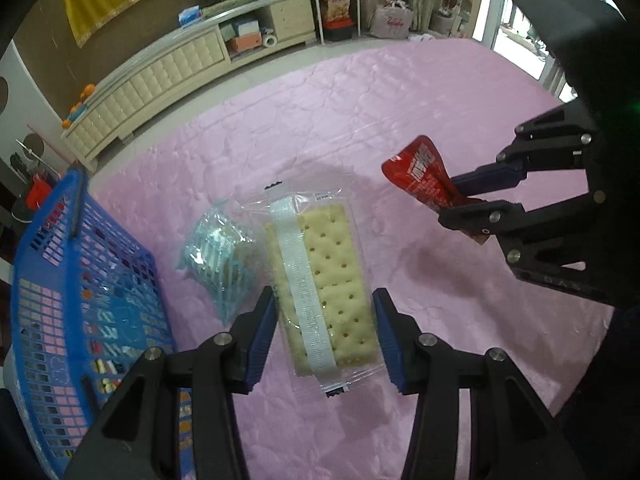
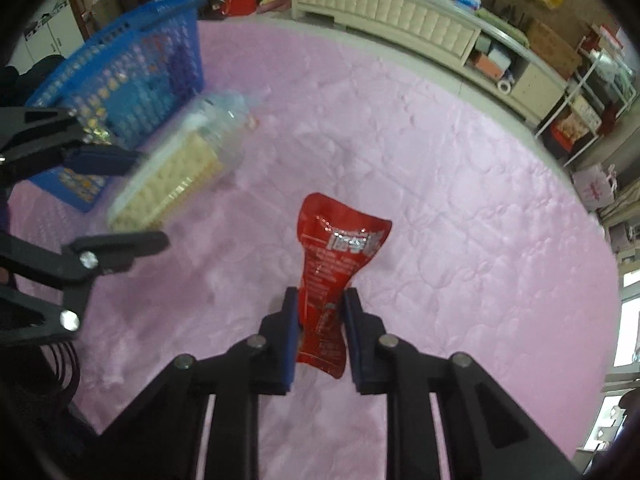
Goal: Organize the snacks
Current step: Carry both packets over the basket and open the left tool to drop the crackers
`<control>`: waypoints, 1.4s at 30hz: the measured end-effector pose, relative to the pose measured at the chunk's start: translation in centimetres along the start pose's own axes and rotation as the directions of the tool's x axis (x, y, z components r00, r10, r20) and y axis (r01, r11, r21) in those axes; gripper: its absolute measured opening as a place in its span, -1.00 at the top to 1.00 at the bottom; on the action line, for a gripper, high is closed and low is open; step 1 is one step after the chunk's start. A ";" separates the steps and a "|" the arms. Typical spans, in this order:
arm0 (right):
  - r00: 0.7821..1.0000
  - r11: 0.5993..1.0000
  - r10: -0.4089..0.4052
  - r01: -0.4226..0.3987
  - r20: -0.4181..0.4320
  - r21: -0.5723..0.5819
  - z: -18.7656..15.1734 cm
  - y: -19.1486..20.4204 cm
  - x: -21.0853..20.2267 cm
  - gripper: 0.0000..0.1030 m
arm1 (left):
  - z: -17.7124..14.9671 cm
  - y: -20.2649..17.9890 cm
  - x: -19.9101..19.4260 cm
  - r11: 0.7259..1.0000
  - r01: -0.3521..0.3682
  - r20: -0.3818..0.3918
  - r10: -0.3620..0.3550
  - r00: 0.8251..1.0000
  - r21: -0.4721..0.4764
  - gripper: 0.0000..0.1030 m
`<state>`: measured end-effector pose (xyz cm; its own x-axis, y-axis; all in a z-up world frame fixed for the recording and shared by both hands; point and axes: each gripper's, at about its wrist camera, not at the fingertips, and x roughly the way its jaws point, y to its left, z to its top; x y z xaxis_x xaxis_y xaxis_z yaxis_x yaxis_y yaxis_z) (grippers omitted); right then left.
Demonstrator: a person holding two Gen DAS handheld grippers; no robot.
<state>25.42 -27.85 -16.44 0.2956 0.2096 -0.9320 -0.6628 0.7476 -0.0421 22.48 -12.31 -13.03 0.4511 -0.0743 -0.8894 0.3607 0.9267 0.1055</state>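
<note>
While both grippers hang above it, a wide pink quilted surface (image 1: pixel 360 100) is seen filling most of each view, its far edge met by pale floor and a long cream cabinet (image 1: pixel 160 76). At the left edge of the surface a blue plastic basket (image 1: pixel 60 280) is parked, its lattice walls upright, with small items glimpsed through the mesh but not made out clearly.

Between the fingers of the left gripper (image 1: pixel 324 324) a clear-wrapped cracker pack (image 1: pixel 324 280) is framed, long and pale, a white seam strip running down its length. The blue pads are seen just at its long sides, the jaws standing partly open; whether they actually press the wrapper cannot be told from the left wrist view. From the right wrist view the same pack is caught blurred and tilted between those fingers, and it appears lifted clear of the surface, near the basket's front corner.

Just beside the cracker pack, towards the basket, a small pale-blue transparent packet (image 1: pixel 218 260) is left lying on the surface.

Over on the right, a red snack sachet (image 2: pixel 332 276) is pinched at its lower half by the right gripper (image 2: pixel 320 332), whose jaws are clamped tight on it. The upper end is flared out above the fingertips, white lettering is shown on it, and the sachet is held clear of the surface.
</note>
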 end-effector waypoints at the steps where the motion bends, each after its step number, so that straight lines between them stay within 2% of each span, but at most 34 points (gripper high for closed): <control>1: 1.000 1.000 -0.009 0.009 0.010 -0.009 0.0 -0.1 -0.7 0.52 | -0.1 0.0 -0.7 1.000 0.003 0.008 -0.003 1.000 0.000 0.13; 11: 0.992 0.997 -0.061 0.067 0.109 -0.050 -1.0 1.1 -7.7 0.51 | -1.9 1.4 -7.3 0.999 0.016 0.110 -0.012 0.994 -0.035 0.13; 20: 0.976 0.991 -0.059 0.082 0.208 -0.104 -0.9 5.0 -13.5 0.51 | -3.8 3.3 -13.3 1.000 0.005 0.215 0.001 0.977 -0.029 0.13; 29: 0.972 0.988 -0.017 0.052 0.235 -0.147 1.3 8.0 -14.6 0.52 | -7.3 8.3 -16.1 0.997 -0.026 0.247 0.042 0.968 -0.070 0.13; 33: 0.972 0.983 0.009 0.034 0.235 -0.178 2.8 9.5 -14.4 0.52 | -8.8 10.8 -16.6 0.993 -0.041 0.241 0.068 0.968 -0.115 0.13; 36: 0.975 0.979 -0.001 0.047 0.224 -0.197 4.0 10.4 -13.9 0.51 | -9.9 12.8 -16.7 0.987 -0.052 0.232 0.086 0.969 -0.151 0.13; 42: 0.975 0.972 0.045 0.008 0.219 -0.234 6.0 12.1 -12.5 0.51 | -11.6 16.4 -16.6 0.975 -0.064 0.212 0.111 0.971 -0.214 0.13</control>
<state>17.80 -17.65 -3.16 0.4093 0.3759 -0.8314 -0.8032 0.5807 -0.1328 11.45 8.42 -1.70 0.6513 -0.0477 -0.7573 0.1476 0.9869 0.0648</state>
